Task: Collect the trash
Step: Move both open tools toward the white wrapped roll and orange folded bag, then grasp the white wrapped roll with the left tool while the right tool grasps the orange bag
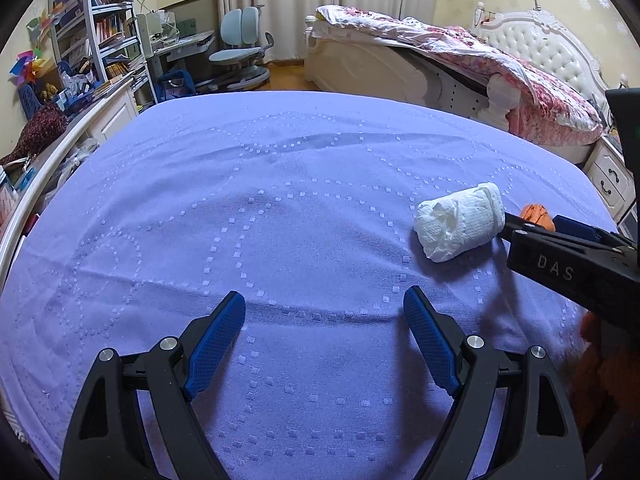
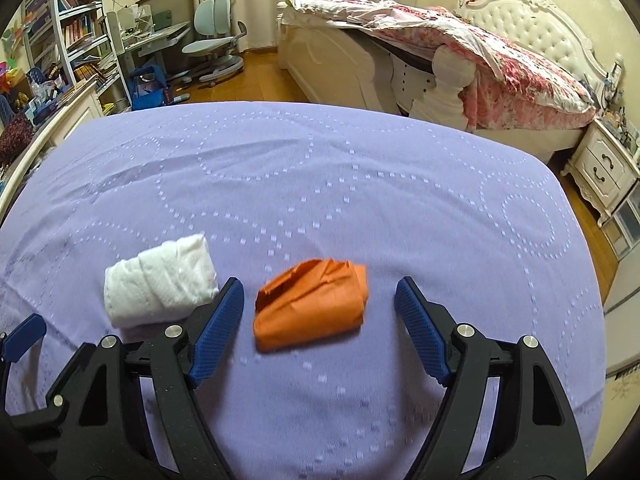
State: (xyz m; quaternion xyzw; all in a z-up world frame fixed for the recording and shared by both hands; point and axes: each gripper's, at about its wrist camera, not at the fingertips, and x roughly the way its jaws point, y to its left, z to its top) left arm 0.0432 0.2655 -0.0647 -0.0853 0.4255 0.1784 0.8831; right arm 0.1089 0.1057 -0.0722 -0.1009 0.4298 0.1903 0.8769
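Two pieces of trash lie on a purple quilted bedspread [image 1: 280, 200]. One is a crumpled white paper wad [image 1: 460, 224] [image 2: 160, 280], the other a crumpled orange wad [image 1: 536, 214] [image 2: 312, 308]. My right gripper [image 2: 320, 288] is open just above the bedspread. The orange wad lies between its blue pads, touching neither, and the white wad sits just outside its left finger. My left gripper [image 1: 325, 300] is open over bare bedspread, left of and nearer than the white wad, with nothing between its fingers. One black finger [image 1: 560, 256] of the right gripper crosses the left wrist view.
Beyond the purple bedspread [image 2: 360, 160] stands a white bed with a pink floral quilt [image 2: 500, 52]. A desk chair [image 2: 212, 40], a cluttered bookshelf [image 1: 100, 32] and a low cabinet fill the far left. A white nightstand [image 2: 604, 168] stands at the right over wooden floor.
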